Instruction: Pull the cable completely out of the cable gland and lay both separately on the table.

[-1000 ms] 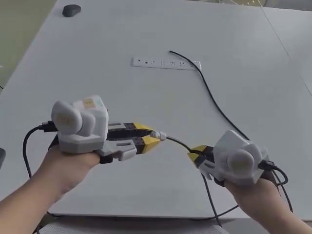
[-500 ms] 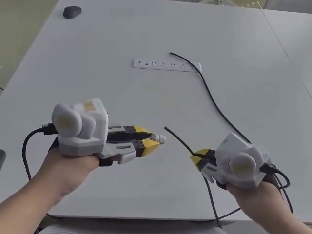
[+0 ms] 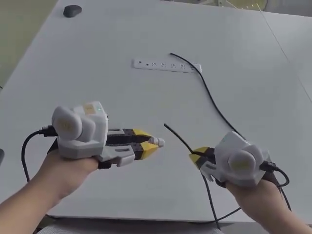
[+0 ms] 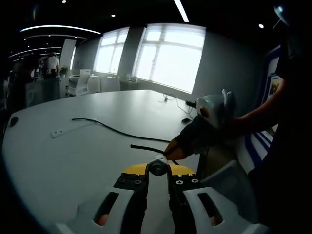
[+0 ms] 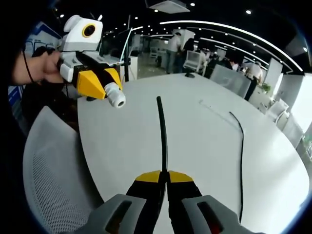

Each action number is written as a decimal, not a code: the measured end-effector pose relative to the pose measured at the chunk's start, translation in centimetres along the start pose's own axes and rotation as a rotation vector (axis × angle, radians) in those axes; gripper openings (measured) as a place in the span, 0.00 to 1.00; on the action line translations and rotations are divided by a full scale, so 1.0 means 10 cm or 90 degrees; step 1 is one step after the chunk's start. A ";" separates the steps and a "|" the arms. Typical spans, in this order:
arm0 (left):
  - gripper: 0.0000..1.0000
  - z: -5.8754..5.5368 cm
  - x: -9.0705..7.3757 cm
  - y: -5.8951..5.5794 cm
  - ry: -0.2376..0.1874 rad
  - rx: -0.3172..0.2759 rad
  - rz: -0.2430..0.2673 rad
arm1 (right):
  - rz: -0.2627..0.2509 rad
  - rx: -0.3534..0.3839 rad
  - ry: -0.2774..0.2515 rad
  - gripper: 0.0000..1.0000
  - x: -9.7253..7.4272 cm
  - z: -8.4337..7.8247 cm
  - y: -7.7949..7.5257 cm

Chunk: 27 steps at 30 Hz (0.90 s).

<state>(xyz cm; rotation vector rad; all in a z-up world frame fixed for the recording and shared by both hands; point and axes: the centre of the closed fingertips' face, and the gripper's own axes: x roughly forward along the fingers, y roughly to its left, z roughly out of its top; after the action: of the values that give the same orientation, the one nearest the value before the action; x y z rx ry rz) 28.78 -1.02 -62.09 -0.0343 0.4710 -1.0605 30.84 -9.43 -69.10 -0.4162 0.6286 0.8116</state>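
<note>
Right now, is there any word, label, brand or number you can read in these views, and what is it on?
No text is readable.
Pale sticker on the white left hand-held gripper: too blurred.
Long white plastic power strip: markings too small.
Blue and white wall board in the left gripper view: too blurred.
Small white cable gland: no legible marking.

The right hand-held gripper (image 5: 164, 176) has its yellow-tipped jaws pinched together on the black cable (image 5: 162, 136). The cable rises straight ahead to a free end above the white surface (image 5: 204, 146). At upper left, apart from that end, the left hand-held gripper (image 5: 108, 88) clamps the white cable gland (image 5: 116, 99). A hand (image 5: 38, 66) grips its body. A grey chair (image 5: 51, 170) stands at lower left.
</note>
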 end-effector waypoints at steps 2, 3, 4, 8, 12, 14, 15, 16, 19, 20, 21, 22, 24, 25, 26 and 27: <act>0.15 -0.04 -0.02 0.02 -0.001 -0.003 0.001 | -0.001 -0.010 -0.001 0.00 0.01 0.06 0.00; 0.15 -0.05 -0.02 0.02 0.000 -0.004 0.001 | -0.001 -0.009 -0.001 0.00 0.02 0.09 0.00; 0.15 -0.07 -0.03 0.02 0.000 -0.005 0.001 | 0.000 -0.009 -0.003 0.00 0.02 0.11 0.00; 0.15 -0.16 -0.10 0.06 0.005 -0.007 0.008 | 0.007 -0.019 -0.003 0.00 0.10 0.25 0.02; 0.15 -0.24 -0.17 0.12 0.006 -0.009 0.015 | 0.012 -0.055 0.002 0.00 0.18 0.36 0.06; 0.15 -0.28 -0.21 0.13 0.007 -0.012 0.019 | 0.015 -0.067 -0.002 0.00 0.23 0.46 0.07; 0.15 -0.31 -0.23 0.15 0.007 -0.013 0.021 | 0.016 -0.070 0.000 0.00 0.27 0.50 0.07; 0.15 -0.33 -0.25 0.16 0.007 -0.012 0.022 | 0.018 -0.073 0.000 0.00 0.29 0.53 0.08; 0.15 -0.43 -0.30 0.20 0.011 -0.014 0.025 | 0.023 -0.088 0.009 0.00 0.41 0.58 0.08; 0.15 -0.46 -0.31 0.21 0.011 -0.015 0.026 | 0.021 -0.097 0.013 0.00 0.44 0.59 0.08; 0.15 -0.49 -0.33 0.22 0.012 -0.016 0.027 | 0.024 -0.103 0.014 0.00 0.47 0.61 0.08; 0.15 -0.53 -0.35 0.23 0.016 -0.017 0.030 | 0.028 -0.104 0.016 0.00 0.51 0.63 0.09; 0.15 -0.57 -0.38 0.23 0.020 -0.013 0.033 | 0.032 -0.112 0.018 0.00 0.56 0.65 0.10; 0.15 -0.61 -0.42 0.25 0.020 -0.017 0.033 | 0.034 -0.119 0.024 0.00 0.61 0.67 0.11; 0.15 -0.63 -0.43 0.26 0.021 -0.017 0.035 | 0.036 -0.119 0.024 0.00 0.63 0.69 0.11; 0.15 -0.66 -0.46 0.27 0.022 -0.018 0.038 | 0.037 -0.119 0.023 0.00 0.66 0.73 0.11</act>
<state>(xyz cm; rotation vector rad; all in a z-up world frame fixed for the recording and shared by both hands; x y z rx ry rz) 26.59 5.49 -67.12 -0.0270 0.5151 -0.9979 36.07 -1.06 -68.19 -0.5855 0.6033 0.9234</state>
